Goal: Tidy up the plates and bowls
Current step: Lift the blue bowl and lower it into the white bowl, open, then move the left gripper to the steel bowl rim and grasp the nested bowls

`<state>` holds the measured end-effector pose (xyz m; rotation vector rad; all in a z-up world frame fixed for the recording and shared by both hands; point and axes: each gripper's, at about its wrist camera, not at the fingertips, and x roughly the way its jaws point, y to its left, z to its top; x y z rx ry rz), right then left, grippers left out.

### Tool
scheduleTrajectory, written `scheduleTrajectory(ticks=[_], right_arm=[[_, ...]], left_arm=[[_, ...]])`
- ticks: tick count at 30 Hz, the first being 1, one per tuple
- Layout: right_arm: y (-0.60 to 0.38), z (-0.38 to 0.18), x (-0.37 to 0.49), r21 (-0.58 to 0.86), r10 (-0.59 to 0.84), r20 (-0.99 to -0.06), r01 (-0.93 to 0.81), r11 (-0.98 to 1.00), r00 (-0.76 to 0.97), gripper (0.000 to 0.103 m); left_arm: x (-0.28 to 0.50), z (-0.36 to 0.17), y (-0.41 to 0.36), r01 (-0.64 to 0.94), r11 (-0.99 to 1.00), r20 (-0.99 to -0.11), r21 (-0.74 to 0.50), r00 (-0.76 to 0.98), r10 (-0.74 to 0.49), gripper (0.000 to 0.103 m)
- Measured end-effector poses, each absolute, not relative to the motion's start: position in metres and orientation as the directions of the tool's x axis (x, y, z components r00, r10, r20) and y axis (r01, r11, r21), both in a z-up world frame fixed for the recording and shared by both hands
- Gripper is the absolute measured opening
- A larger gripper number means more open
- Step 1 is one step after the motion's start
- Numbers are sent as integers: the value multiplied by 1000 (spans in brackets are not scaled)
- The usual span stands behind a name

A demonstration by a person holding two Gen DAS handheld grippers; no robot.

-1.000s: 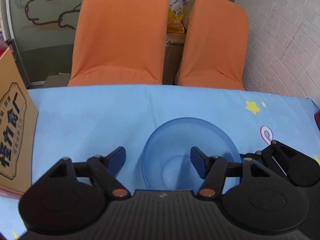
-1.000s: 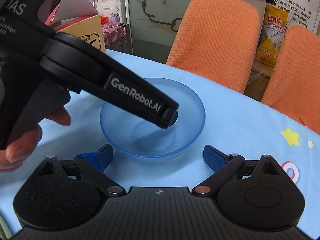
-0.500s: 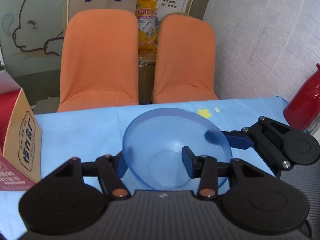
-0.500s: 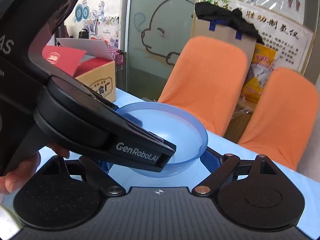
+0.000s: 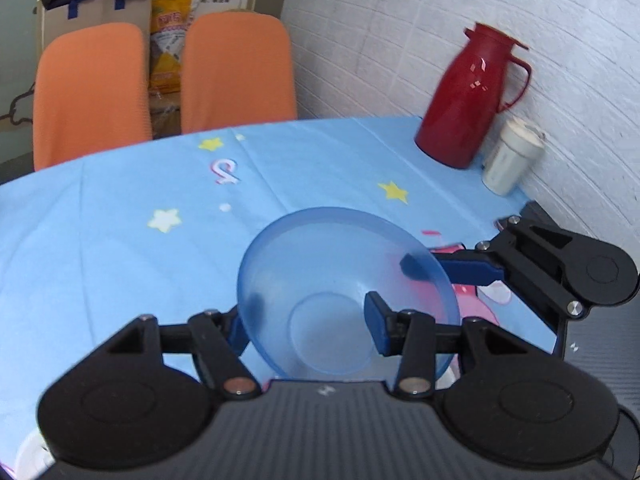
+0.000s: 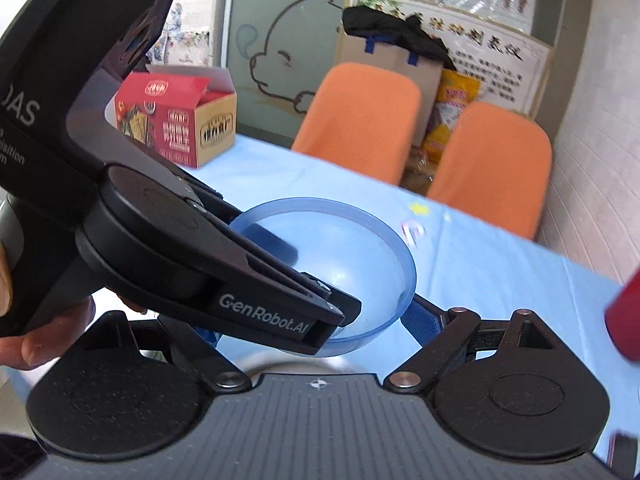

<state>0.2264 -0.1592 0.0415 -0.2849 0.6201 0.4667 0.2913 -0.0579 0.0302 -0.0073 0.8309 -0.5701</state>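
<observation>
Left wrist: left gripper (image 5: 308, 330) seemingly clamping bowl (image 5: 344, 280)

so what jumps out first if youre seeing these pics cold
A see-through blue bowl sits dead centre, clamped from two sides: the left gripper pinches its near wall and the right gripper grips the rim. Next comes the glossy red jug by the white brick wall at the far right of the star-print blue tablecloth, with a pale cup beside it. Two orange chairs stand behind the table.
</observation>
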Motion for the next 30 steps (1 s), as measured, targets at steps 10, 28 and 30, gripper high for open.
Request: scheduleTrajectory(ticks=[10, 28, 30], right_arm=[[-182, 4, 205, -78, 307, -659, -468, 880, 687, 78], [-237, -17, 116, 110, 249, -584, -229, 967, 773, 79], [-236, -19, 117, 129, 238, -562, -200, 971, 792, 79]], left_arm=[[268, -4, -88, 510, 844, -757, -164, 484, -439, 55], [211, 18, -22, 297, 939, -663, -172, 670, -334, 75], [209, 13, -20, 266, 945, -666, -191, 672, -324, 75]])
